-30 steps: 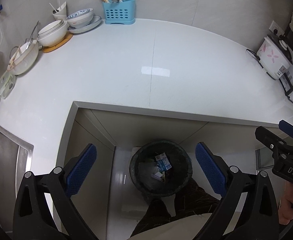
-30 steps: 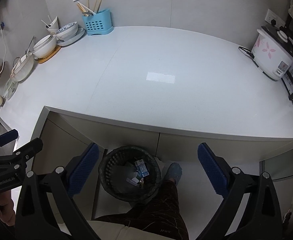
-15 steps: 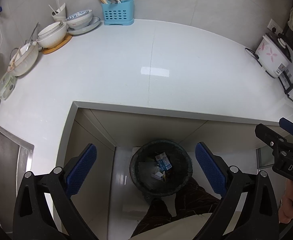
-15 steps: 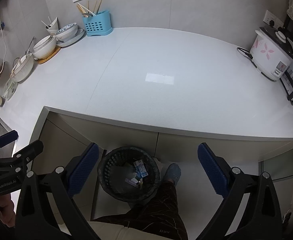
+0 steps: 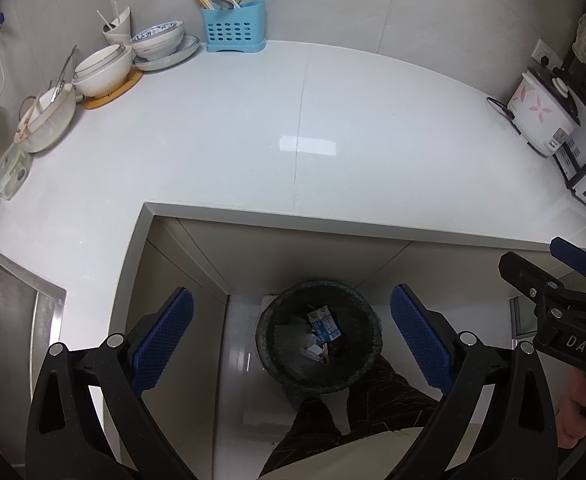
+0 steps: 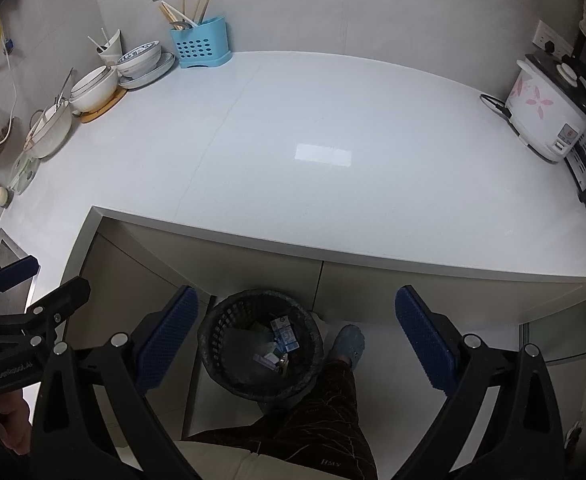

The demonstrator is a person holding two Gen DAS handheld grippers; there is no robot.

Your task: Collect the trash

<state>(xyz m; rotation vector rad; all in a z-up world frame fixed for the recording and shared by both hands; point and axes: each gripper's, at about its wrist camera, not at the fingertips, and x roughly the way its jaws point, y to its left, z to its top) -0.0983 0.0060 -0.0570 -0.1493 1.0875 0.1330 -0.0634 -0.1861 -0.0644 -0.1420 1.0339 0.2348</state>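
A black mesh trash bin (image 5: pixel 277 364) (image 6: pixel 221 344) stands on the floor below the white counter (image 5: pixel 253 140) (image 6: pixel 293 128). It holds a blue and white carton (image 5: pixel 325 323) (image 6: pixel 285 333) and small scraps. My left gripper (image 5: pixel 293 336) is open and empty, high above the bin. My right gripper (image 6: pixel 297 340) is open and empty, above and right of the bin. Each gripper shows at the edge of the other's view, the right one (image 5: pixel 565 276) and the left one (image 6: pixel 33 288).
Bowls and plates (image 5: pixel 105 64) and a blue utensil holder (image 5: pixel 233 26) stand at the counter's back left. A rice cooker (image 5: pixel 541 112) (image 6: pixel 549 112) and a microwave stand at the right. A steel sink (image 5: pixel 9 320) lies at the left. My legs and a shoe (image 6: pixel 349 340) are beside the bin.
Both views have shifted slightly; the grippers have drifted a little with jaws still open. The bin and its contents have not moved.
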